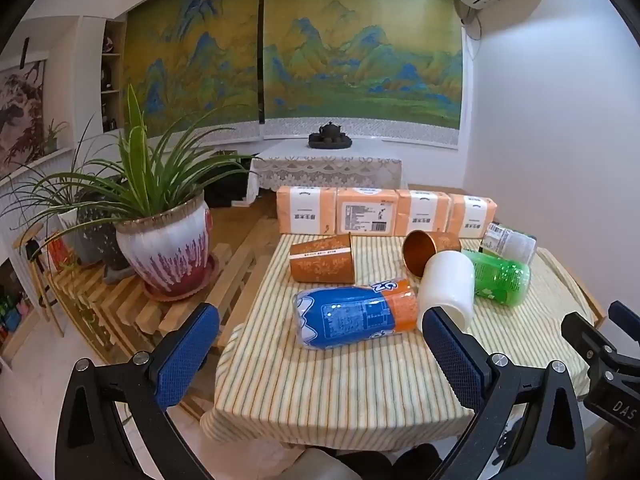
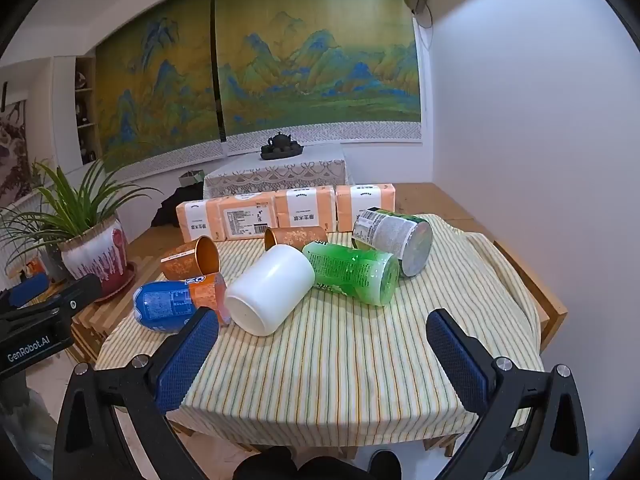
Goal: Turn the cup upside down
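A white cup [image 1: 446,286] lies on its side on the striped tablecloth [image 1: 340,376], between a blue-and-orange bottle [image 1: 354,316] and a green bottle [image 1: 500,282]. In the right wrist view the white cup [image 2: 270,290] shows its base toward me. Two orange patterned cups [image 1: 322,258] [image 1: 428,250] lie on their sides behind it. My left gripper [image 1: 320,356] is open and empty, near the table's front edge, just short of the blue bottle. My right gripper [image 2: 322,356] is open and empty, in front of the white cup.
Several orange tissue packs [image 1: 384,212] line the table's far edge. A white-labelled can [image 2: 394,238] lies at the back right. A potted plant [image 1: 164,248] stands on a slatted wooden bench to the left. The right gripper's body [image 1: 600,368] shows in the left wrist view.
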Available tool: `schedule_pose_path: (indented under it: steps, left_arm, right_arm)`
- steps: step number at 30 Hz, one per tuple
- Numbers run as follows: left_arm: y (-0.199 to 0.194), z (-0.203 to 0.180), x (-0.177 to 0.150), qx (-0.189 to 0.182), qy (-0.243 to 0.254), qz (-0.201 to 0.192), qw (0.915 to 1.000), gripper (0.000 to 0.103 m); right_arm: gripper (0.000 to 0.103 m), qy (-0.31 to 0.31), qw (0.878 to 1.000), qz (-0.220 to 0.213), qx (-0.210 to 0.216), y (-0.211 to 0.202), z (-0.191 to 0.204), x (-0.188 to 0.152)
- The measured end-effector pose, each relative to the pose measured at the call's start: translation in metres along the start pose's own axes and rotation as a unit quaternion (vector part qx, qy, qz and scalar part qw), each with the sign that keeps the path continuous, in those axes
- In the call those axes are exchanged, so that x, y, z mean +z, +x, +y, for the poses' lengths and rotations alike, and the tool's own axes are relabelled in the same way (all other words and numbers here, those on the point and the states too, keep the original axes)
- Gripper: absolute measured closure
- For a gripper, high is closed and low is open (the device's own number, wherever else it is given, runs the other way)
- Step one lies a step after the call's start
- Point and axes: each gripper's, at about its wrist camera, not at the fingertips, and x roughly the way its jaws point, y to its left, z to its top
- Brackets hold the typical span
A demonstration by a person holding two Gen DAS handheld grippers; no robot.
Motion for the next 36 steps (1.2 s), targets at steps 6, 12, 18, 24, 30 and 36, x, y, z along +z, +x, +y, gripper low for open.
schedule_pose_path:
  steps: [6, 12, 18, 24, 30, 36]
  left_arm:
    - [0.002, 0.003, -0.008, -0.004, 0.003, 0.011, 0.9999, 0.0]
    - [0.007, 0.0, -0.002, 0.006, 0.011, 0.016, 0.9998, 0.0]
    - [0.007, -0.001, 0.0, 0.005, 0.009, 0.012, 0.9999, 0.0]
    - [0.008, 0.001, -0.001, 0.007, 0.003, 0.015, 0.9999, 0.0]
    - [0.01, 0.002, -0.003, 0.006, 0.004, 0.016, 0.9998, 0.0]
    - [0.013, 0.003, -0.006, 0.005, 0.001, 0.022, 0.9997, 0.0]
  right_arm:
    - [0.0, -0.003, 1.0, 0.002, 0.0, 0.002, 0.001, -0.003]
    - [0.0, -0.007, 1.0, 0.008, -0.002, 0.005, 0.002, -0.002]
    - [0.0, -0.005, 1.0, 0.004, -0.003, 0.006, 0.002, -0.002]
    - [0.0, -0.005, 1.0, 0.005, -0.002, 0.006, 0.001, -0.002]
    - [0.0, -0.003, 1.0, 0.007, -0.003, 0.007, 0.001, -0.003]
    - [0.0, -0.004, 1.0, 0.007, -0.002, 0.007, 0.001, -0.004]
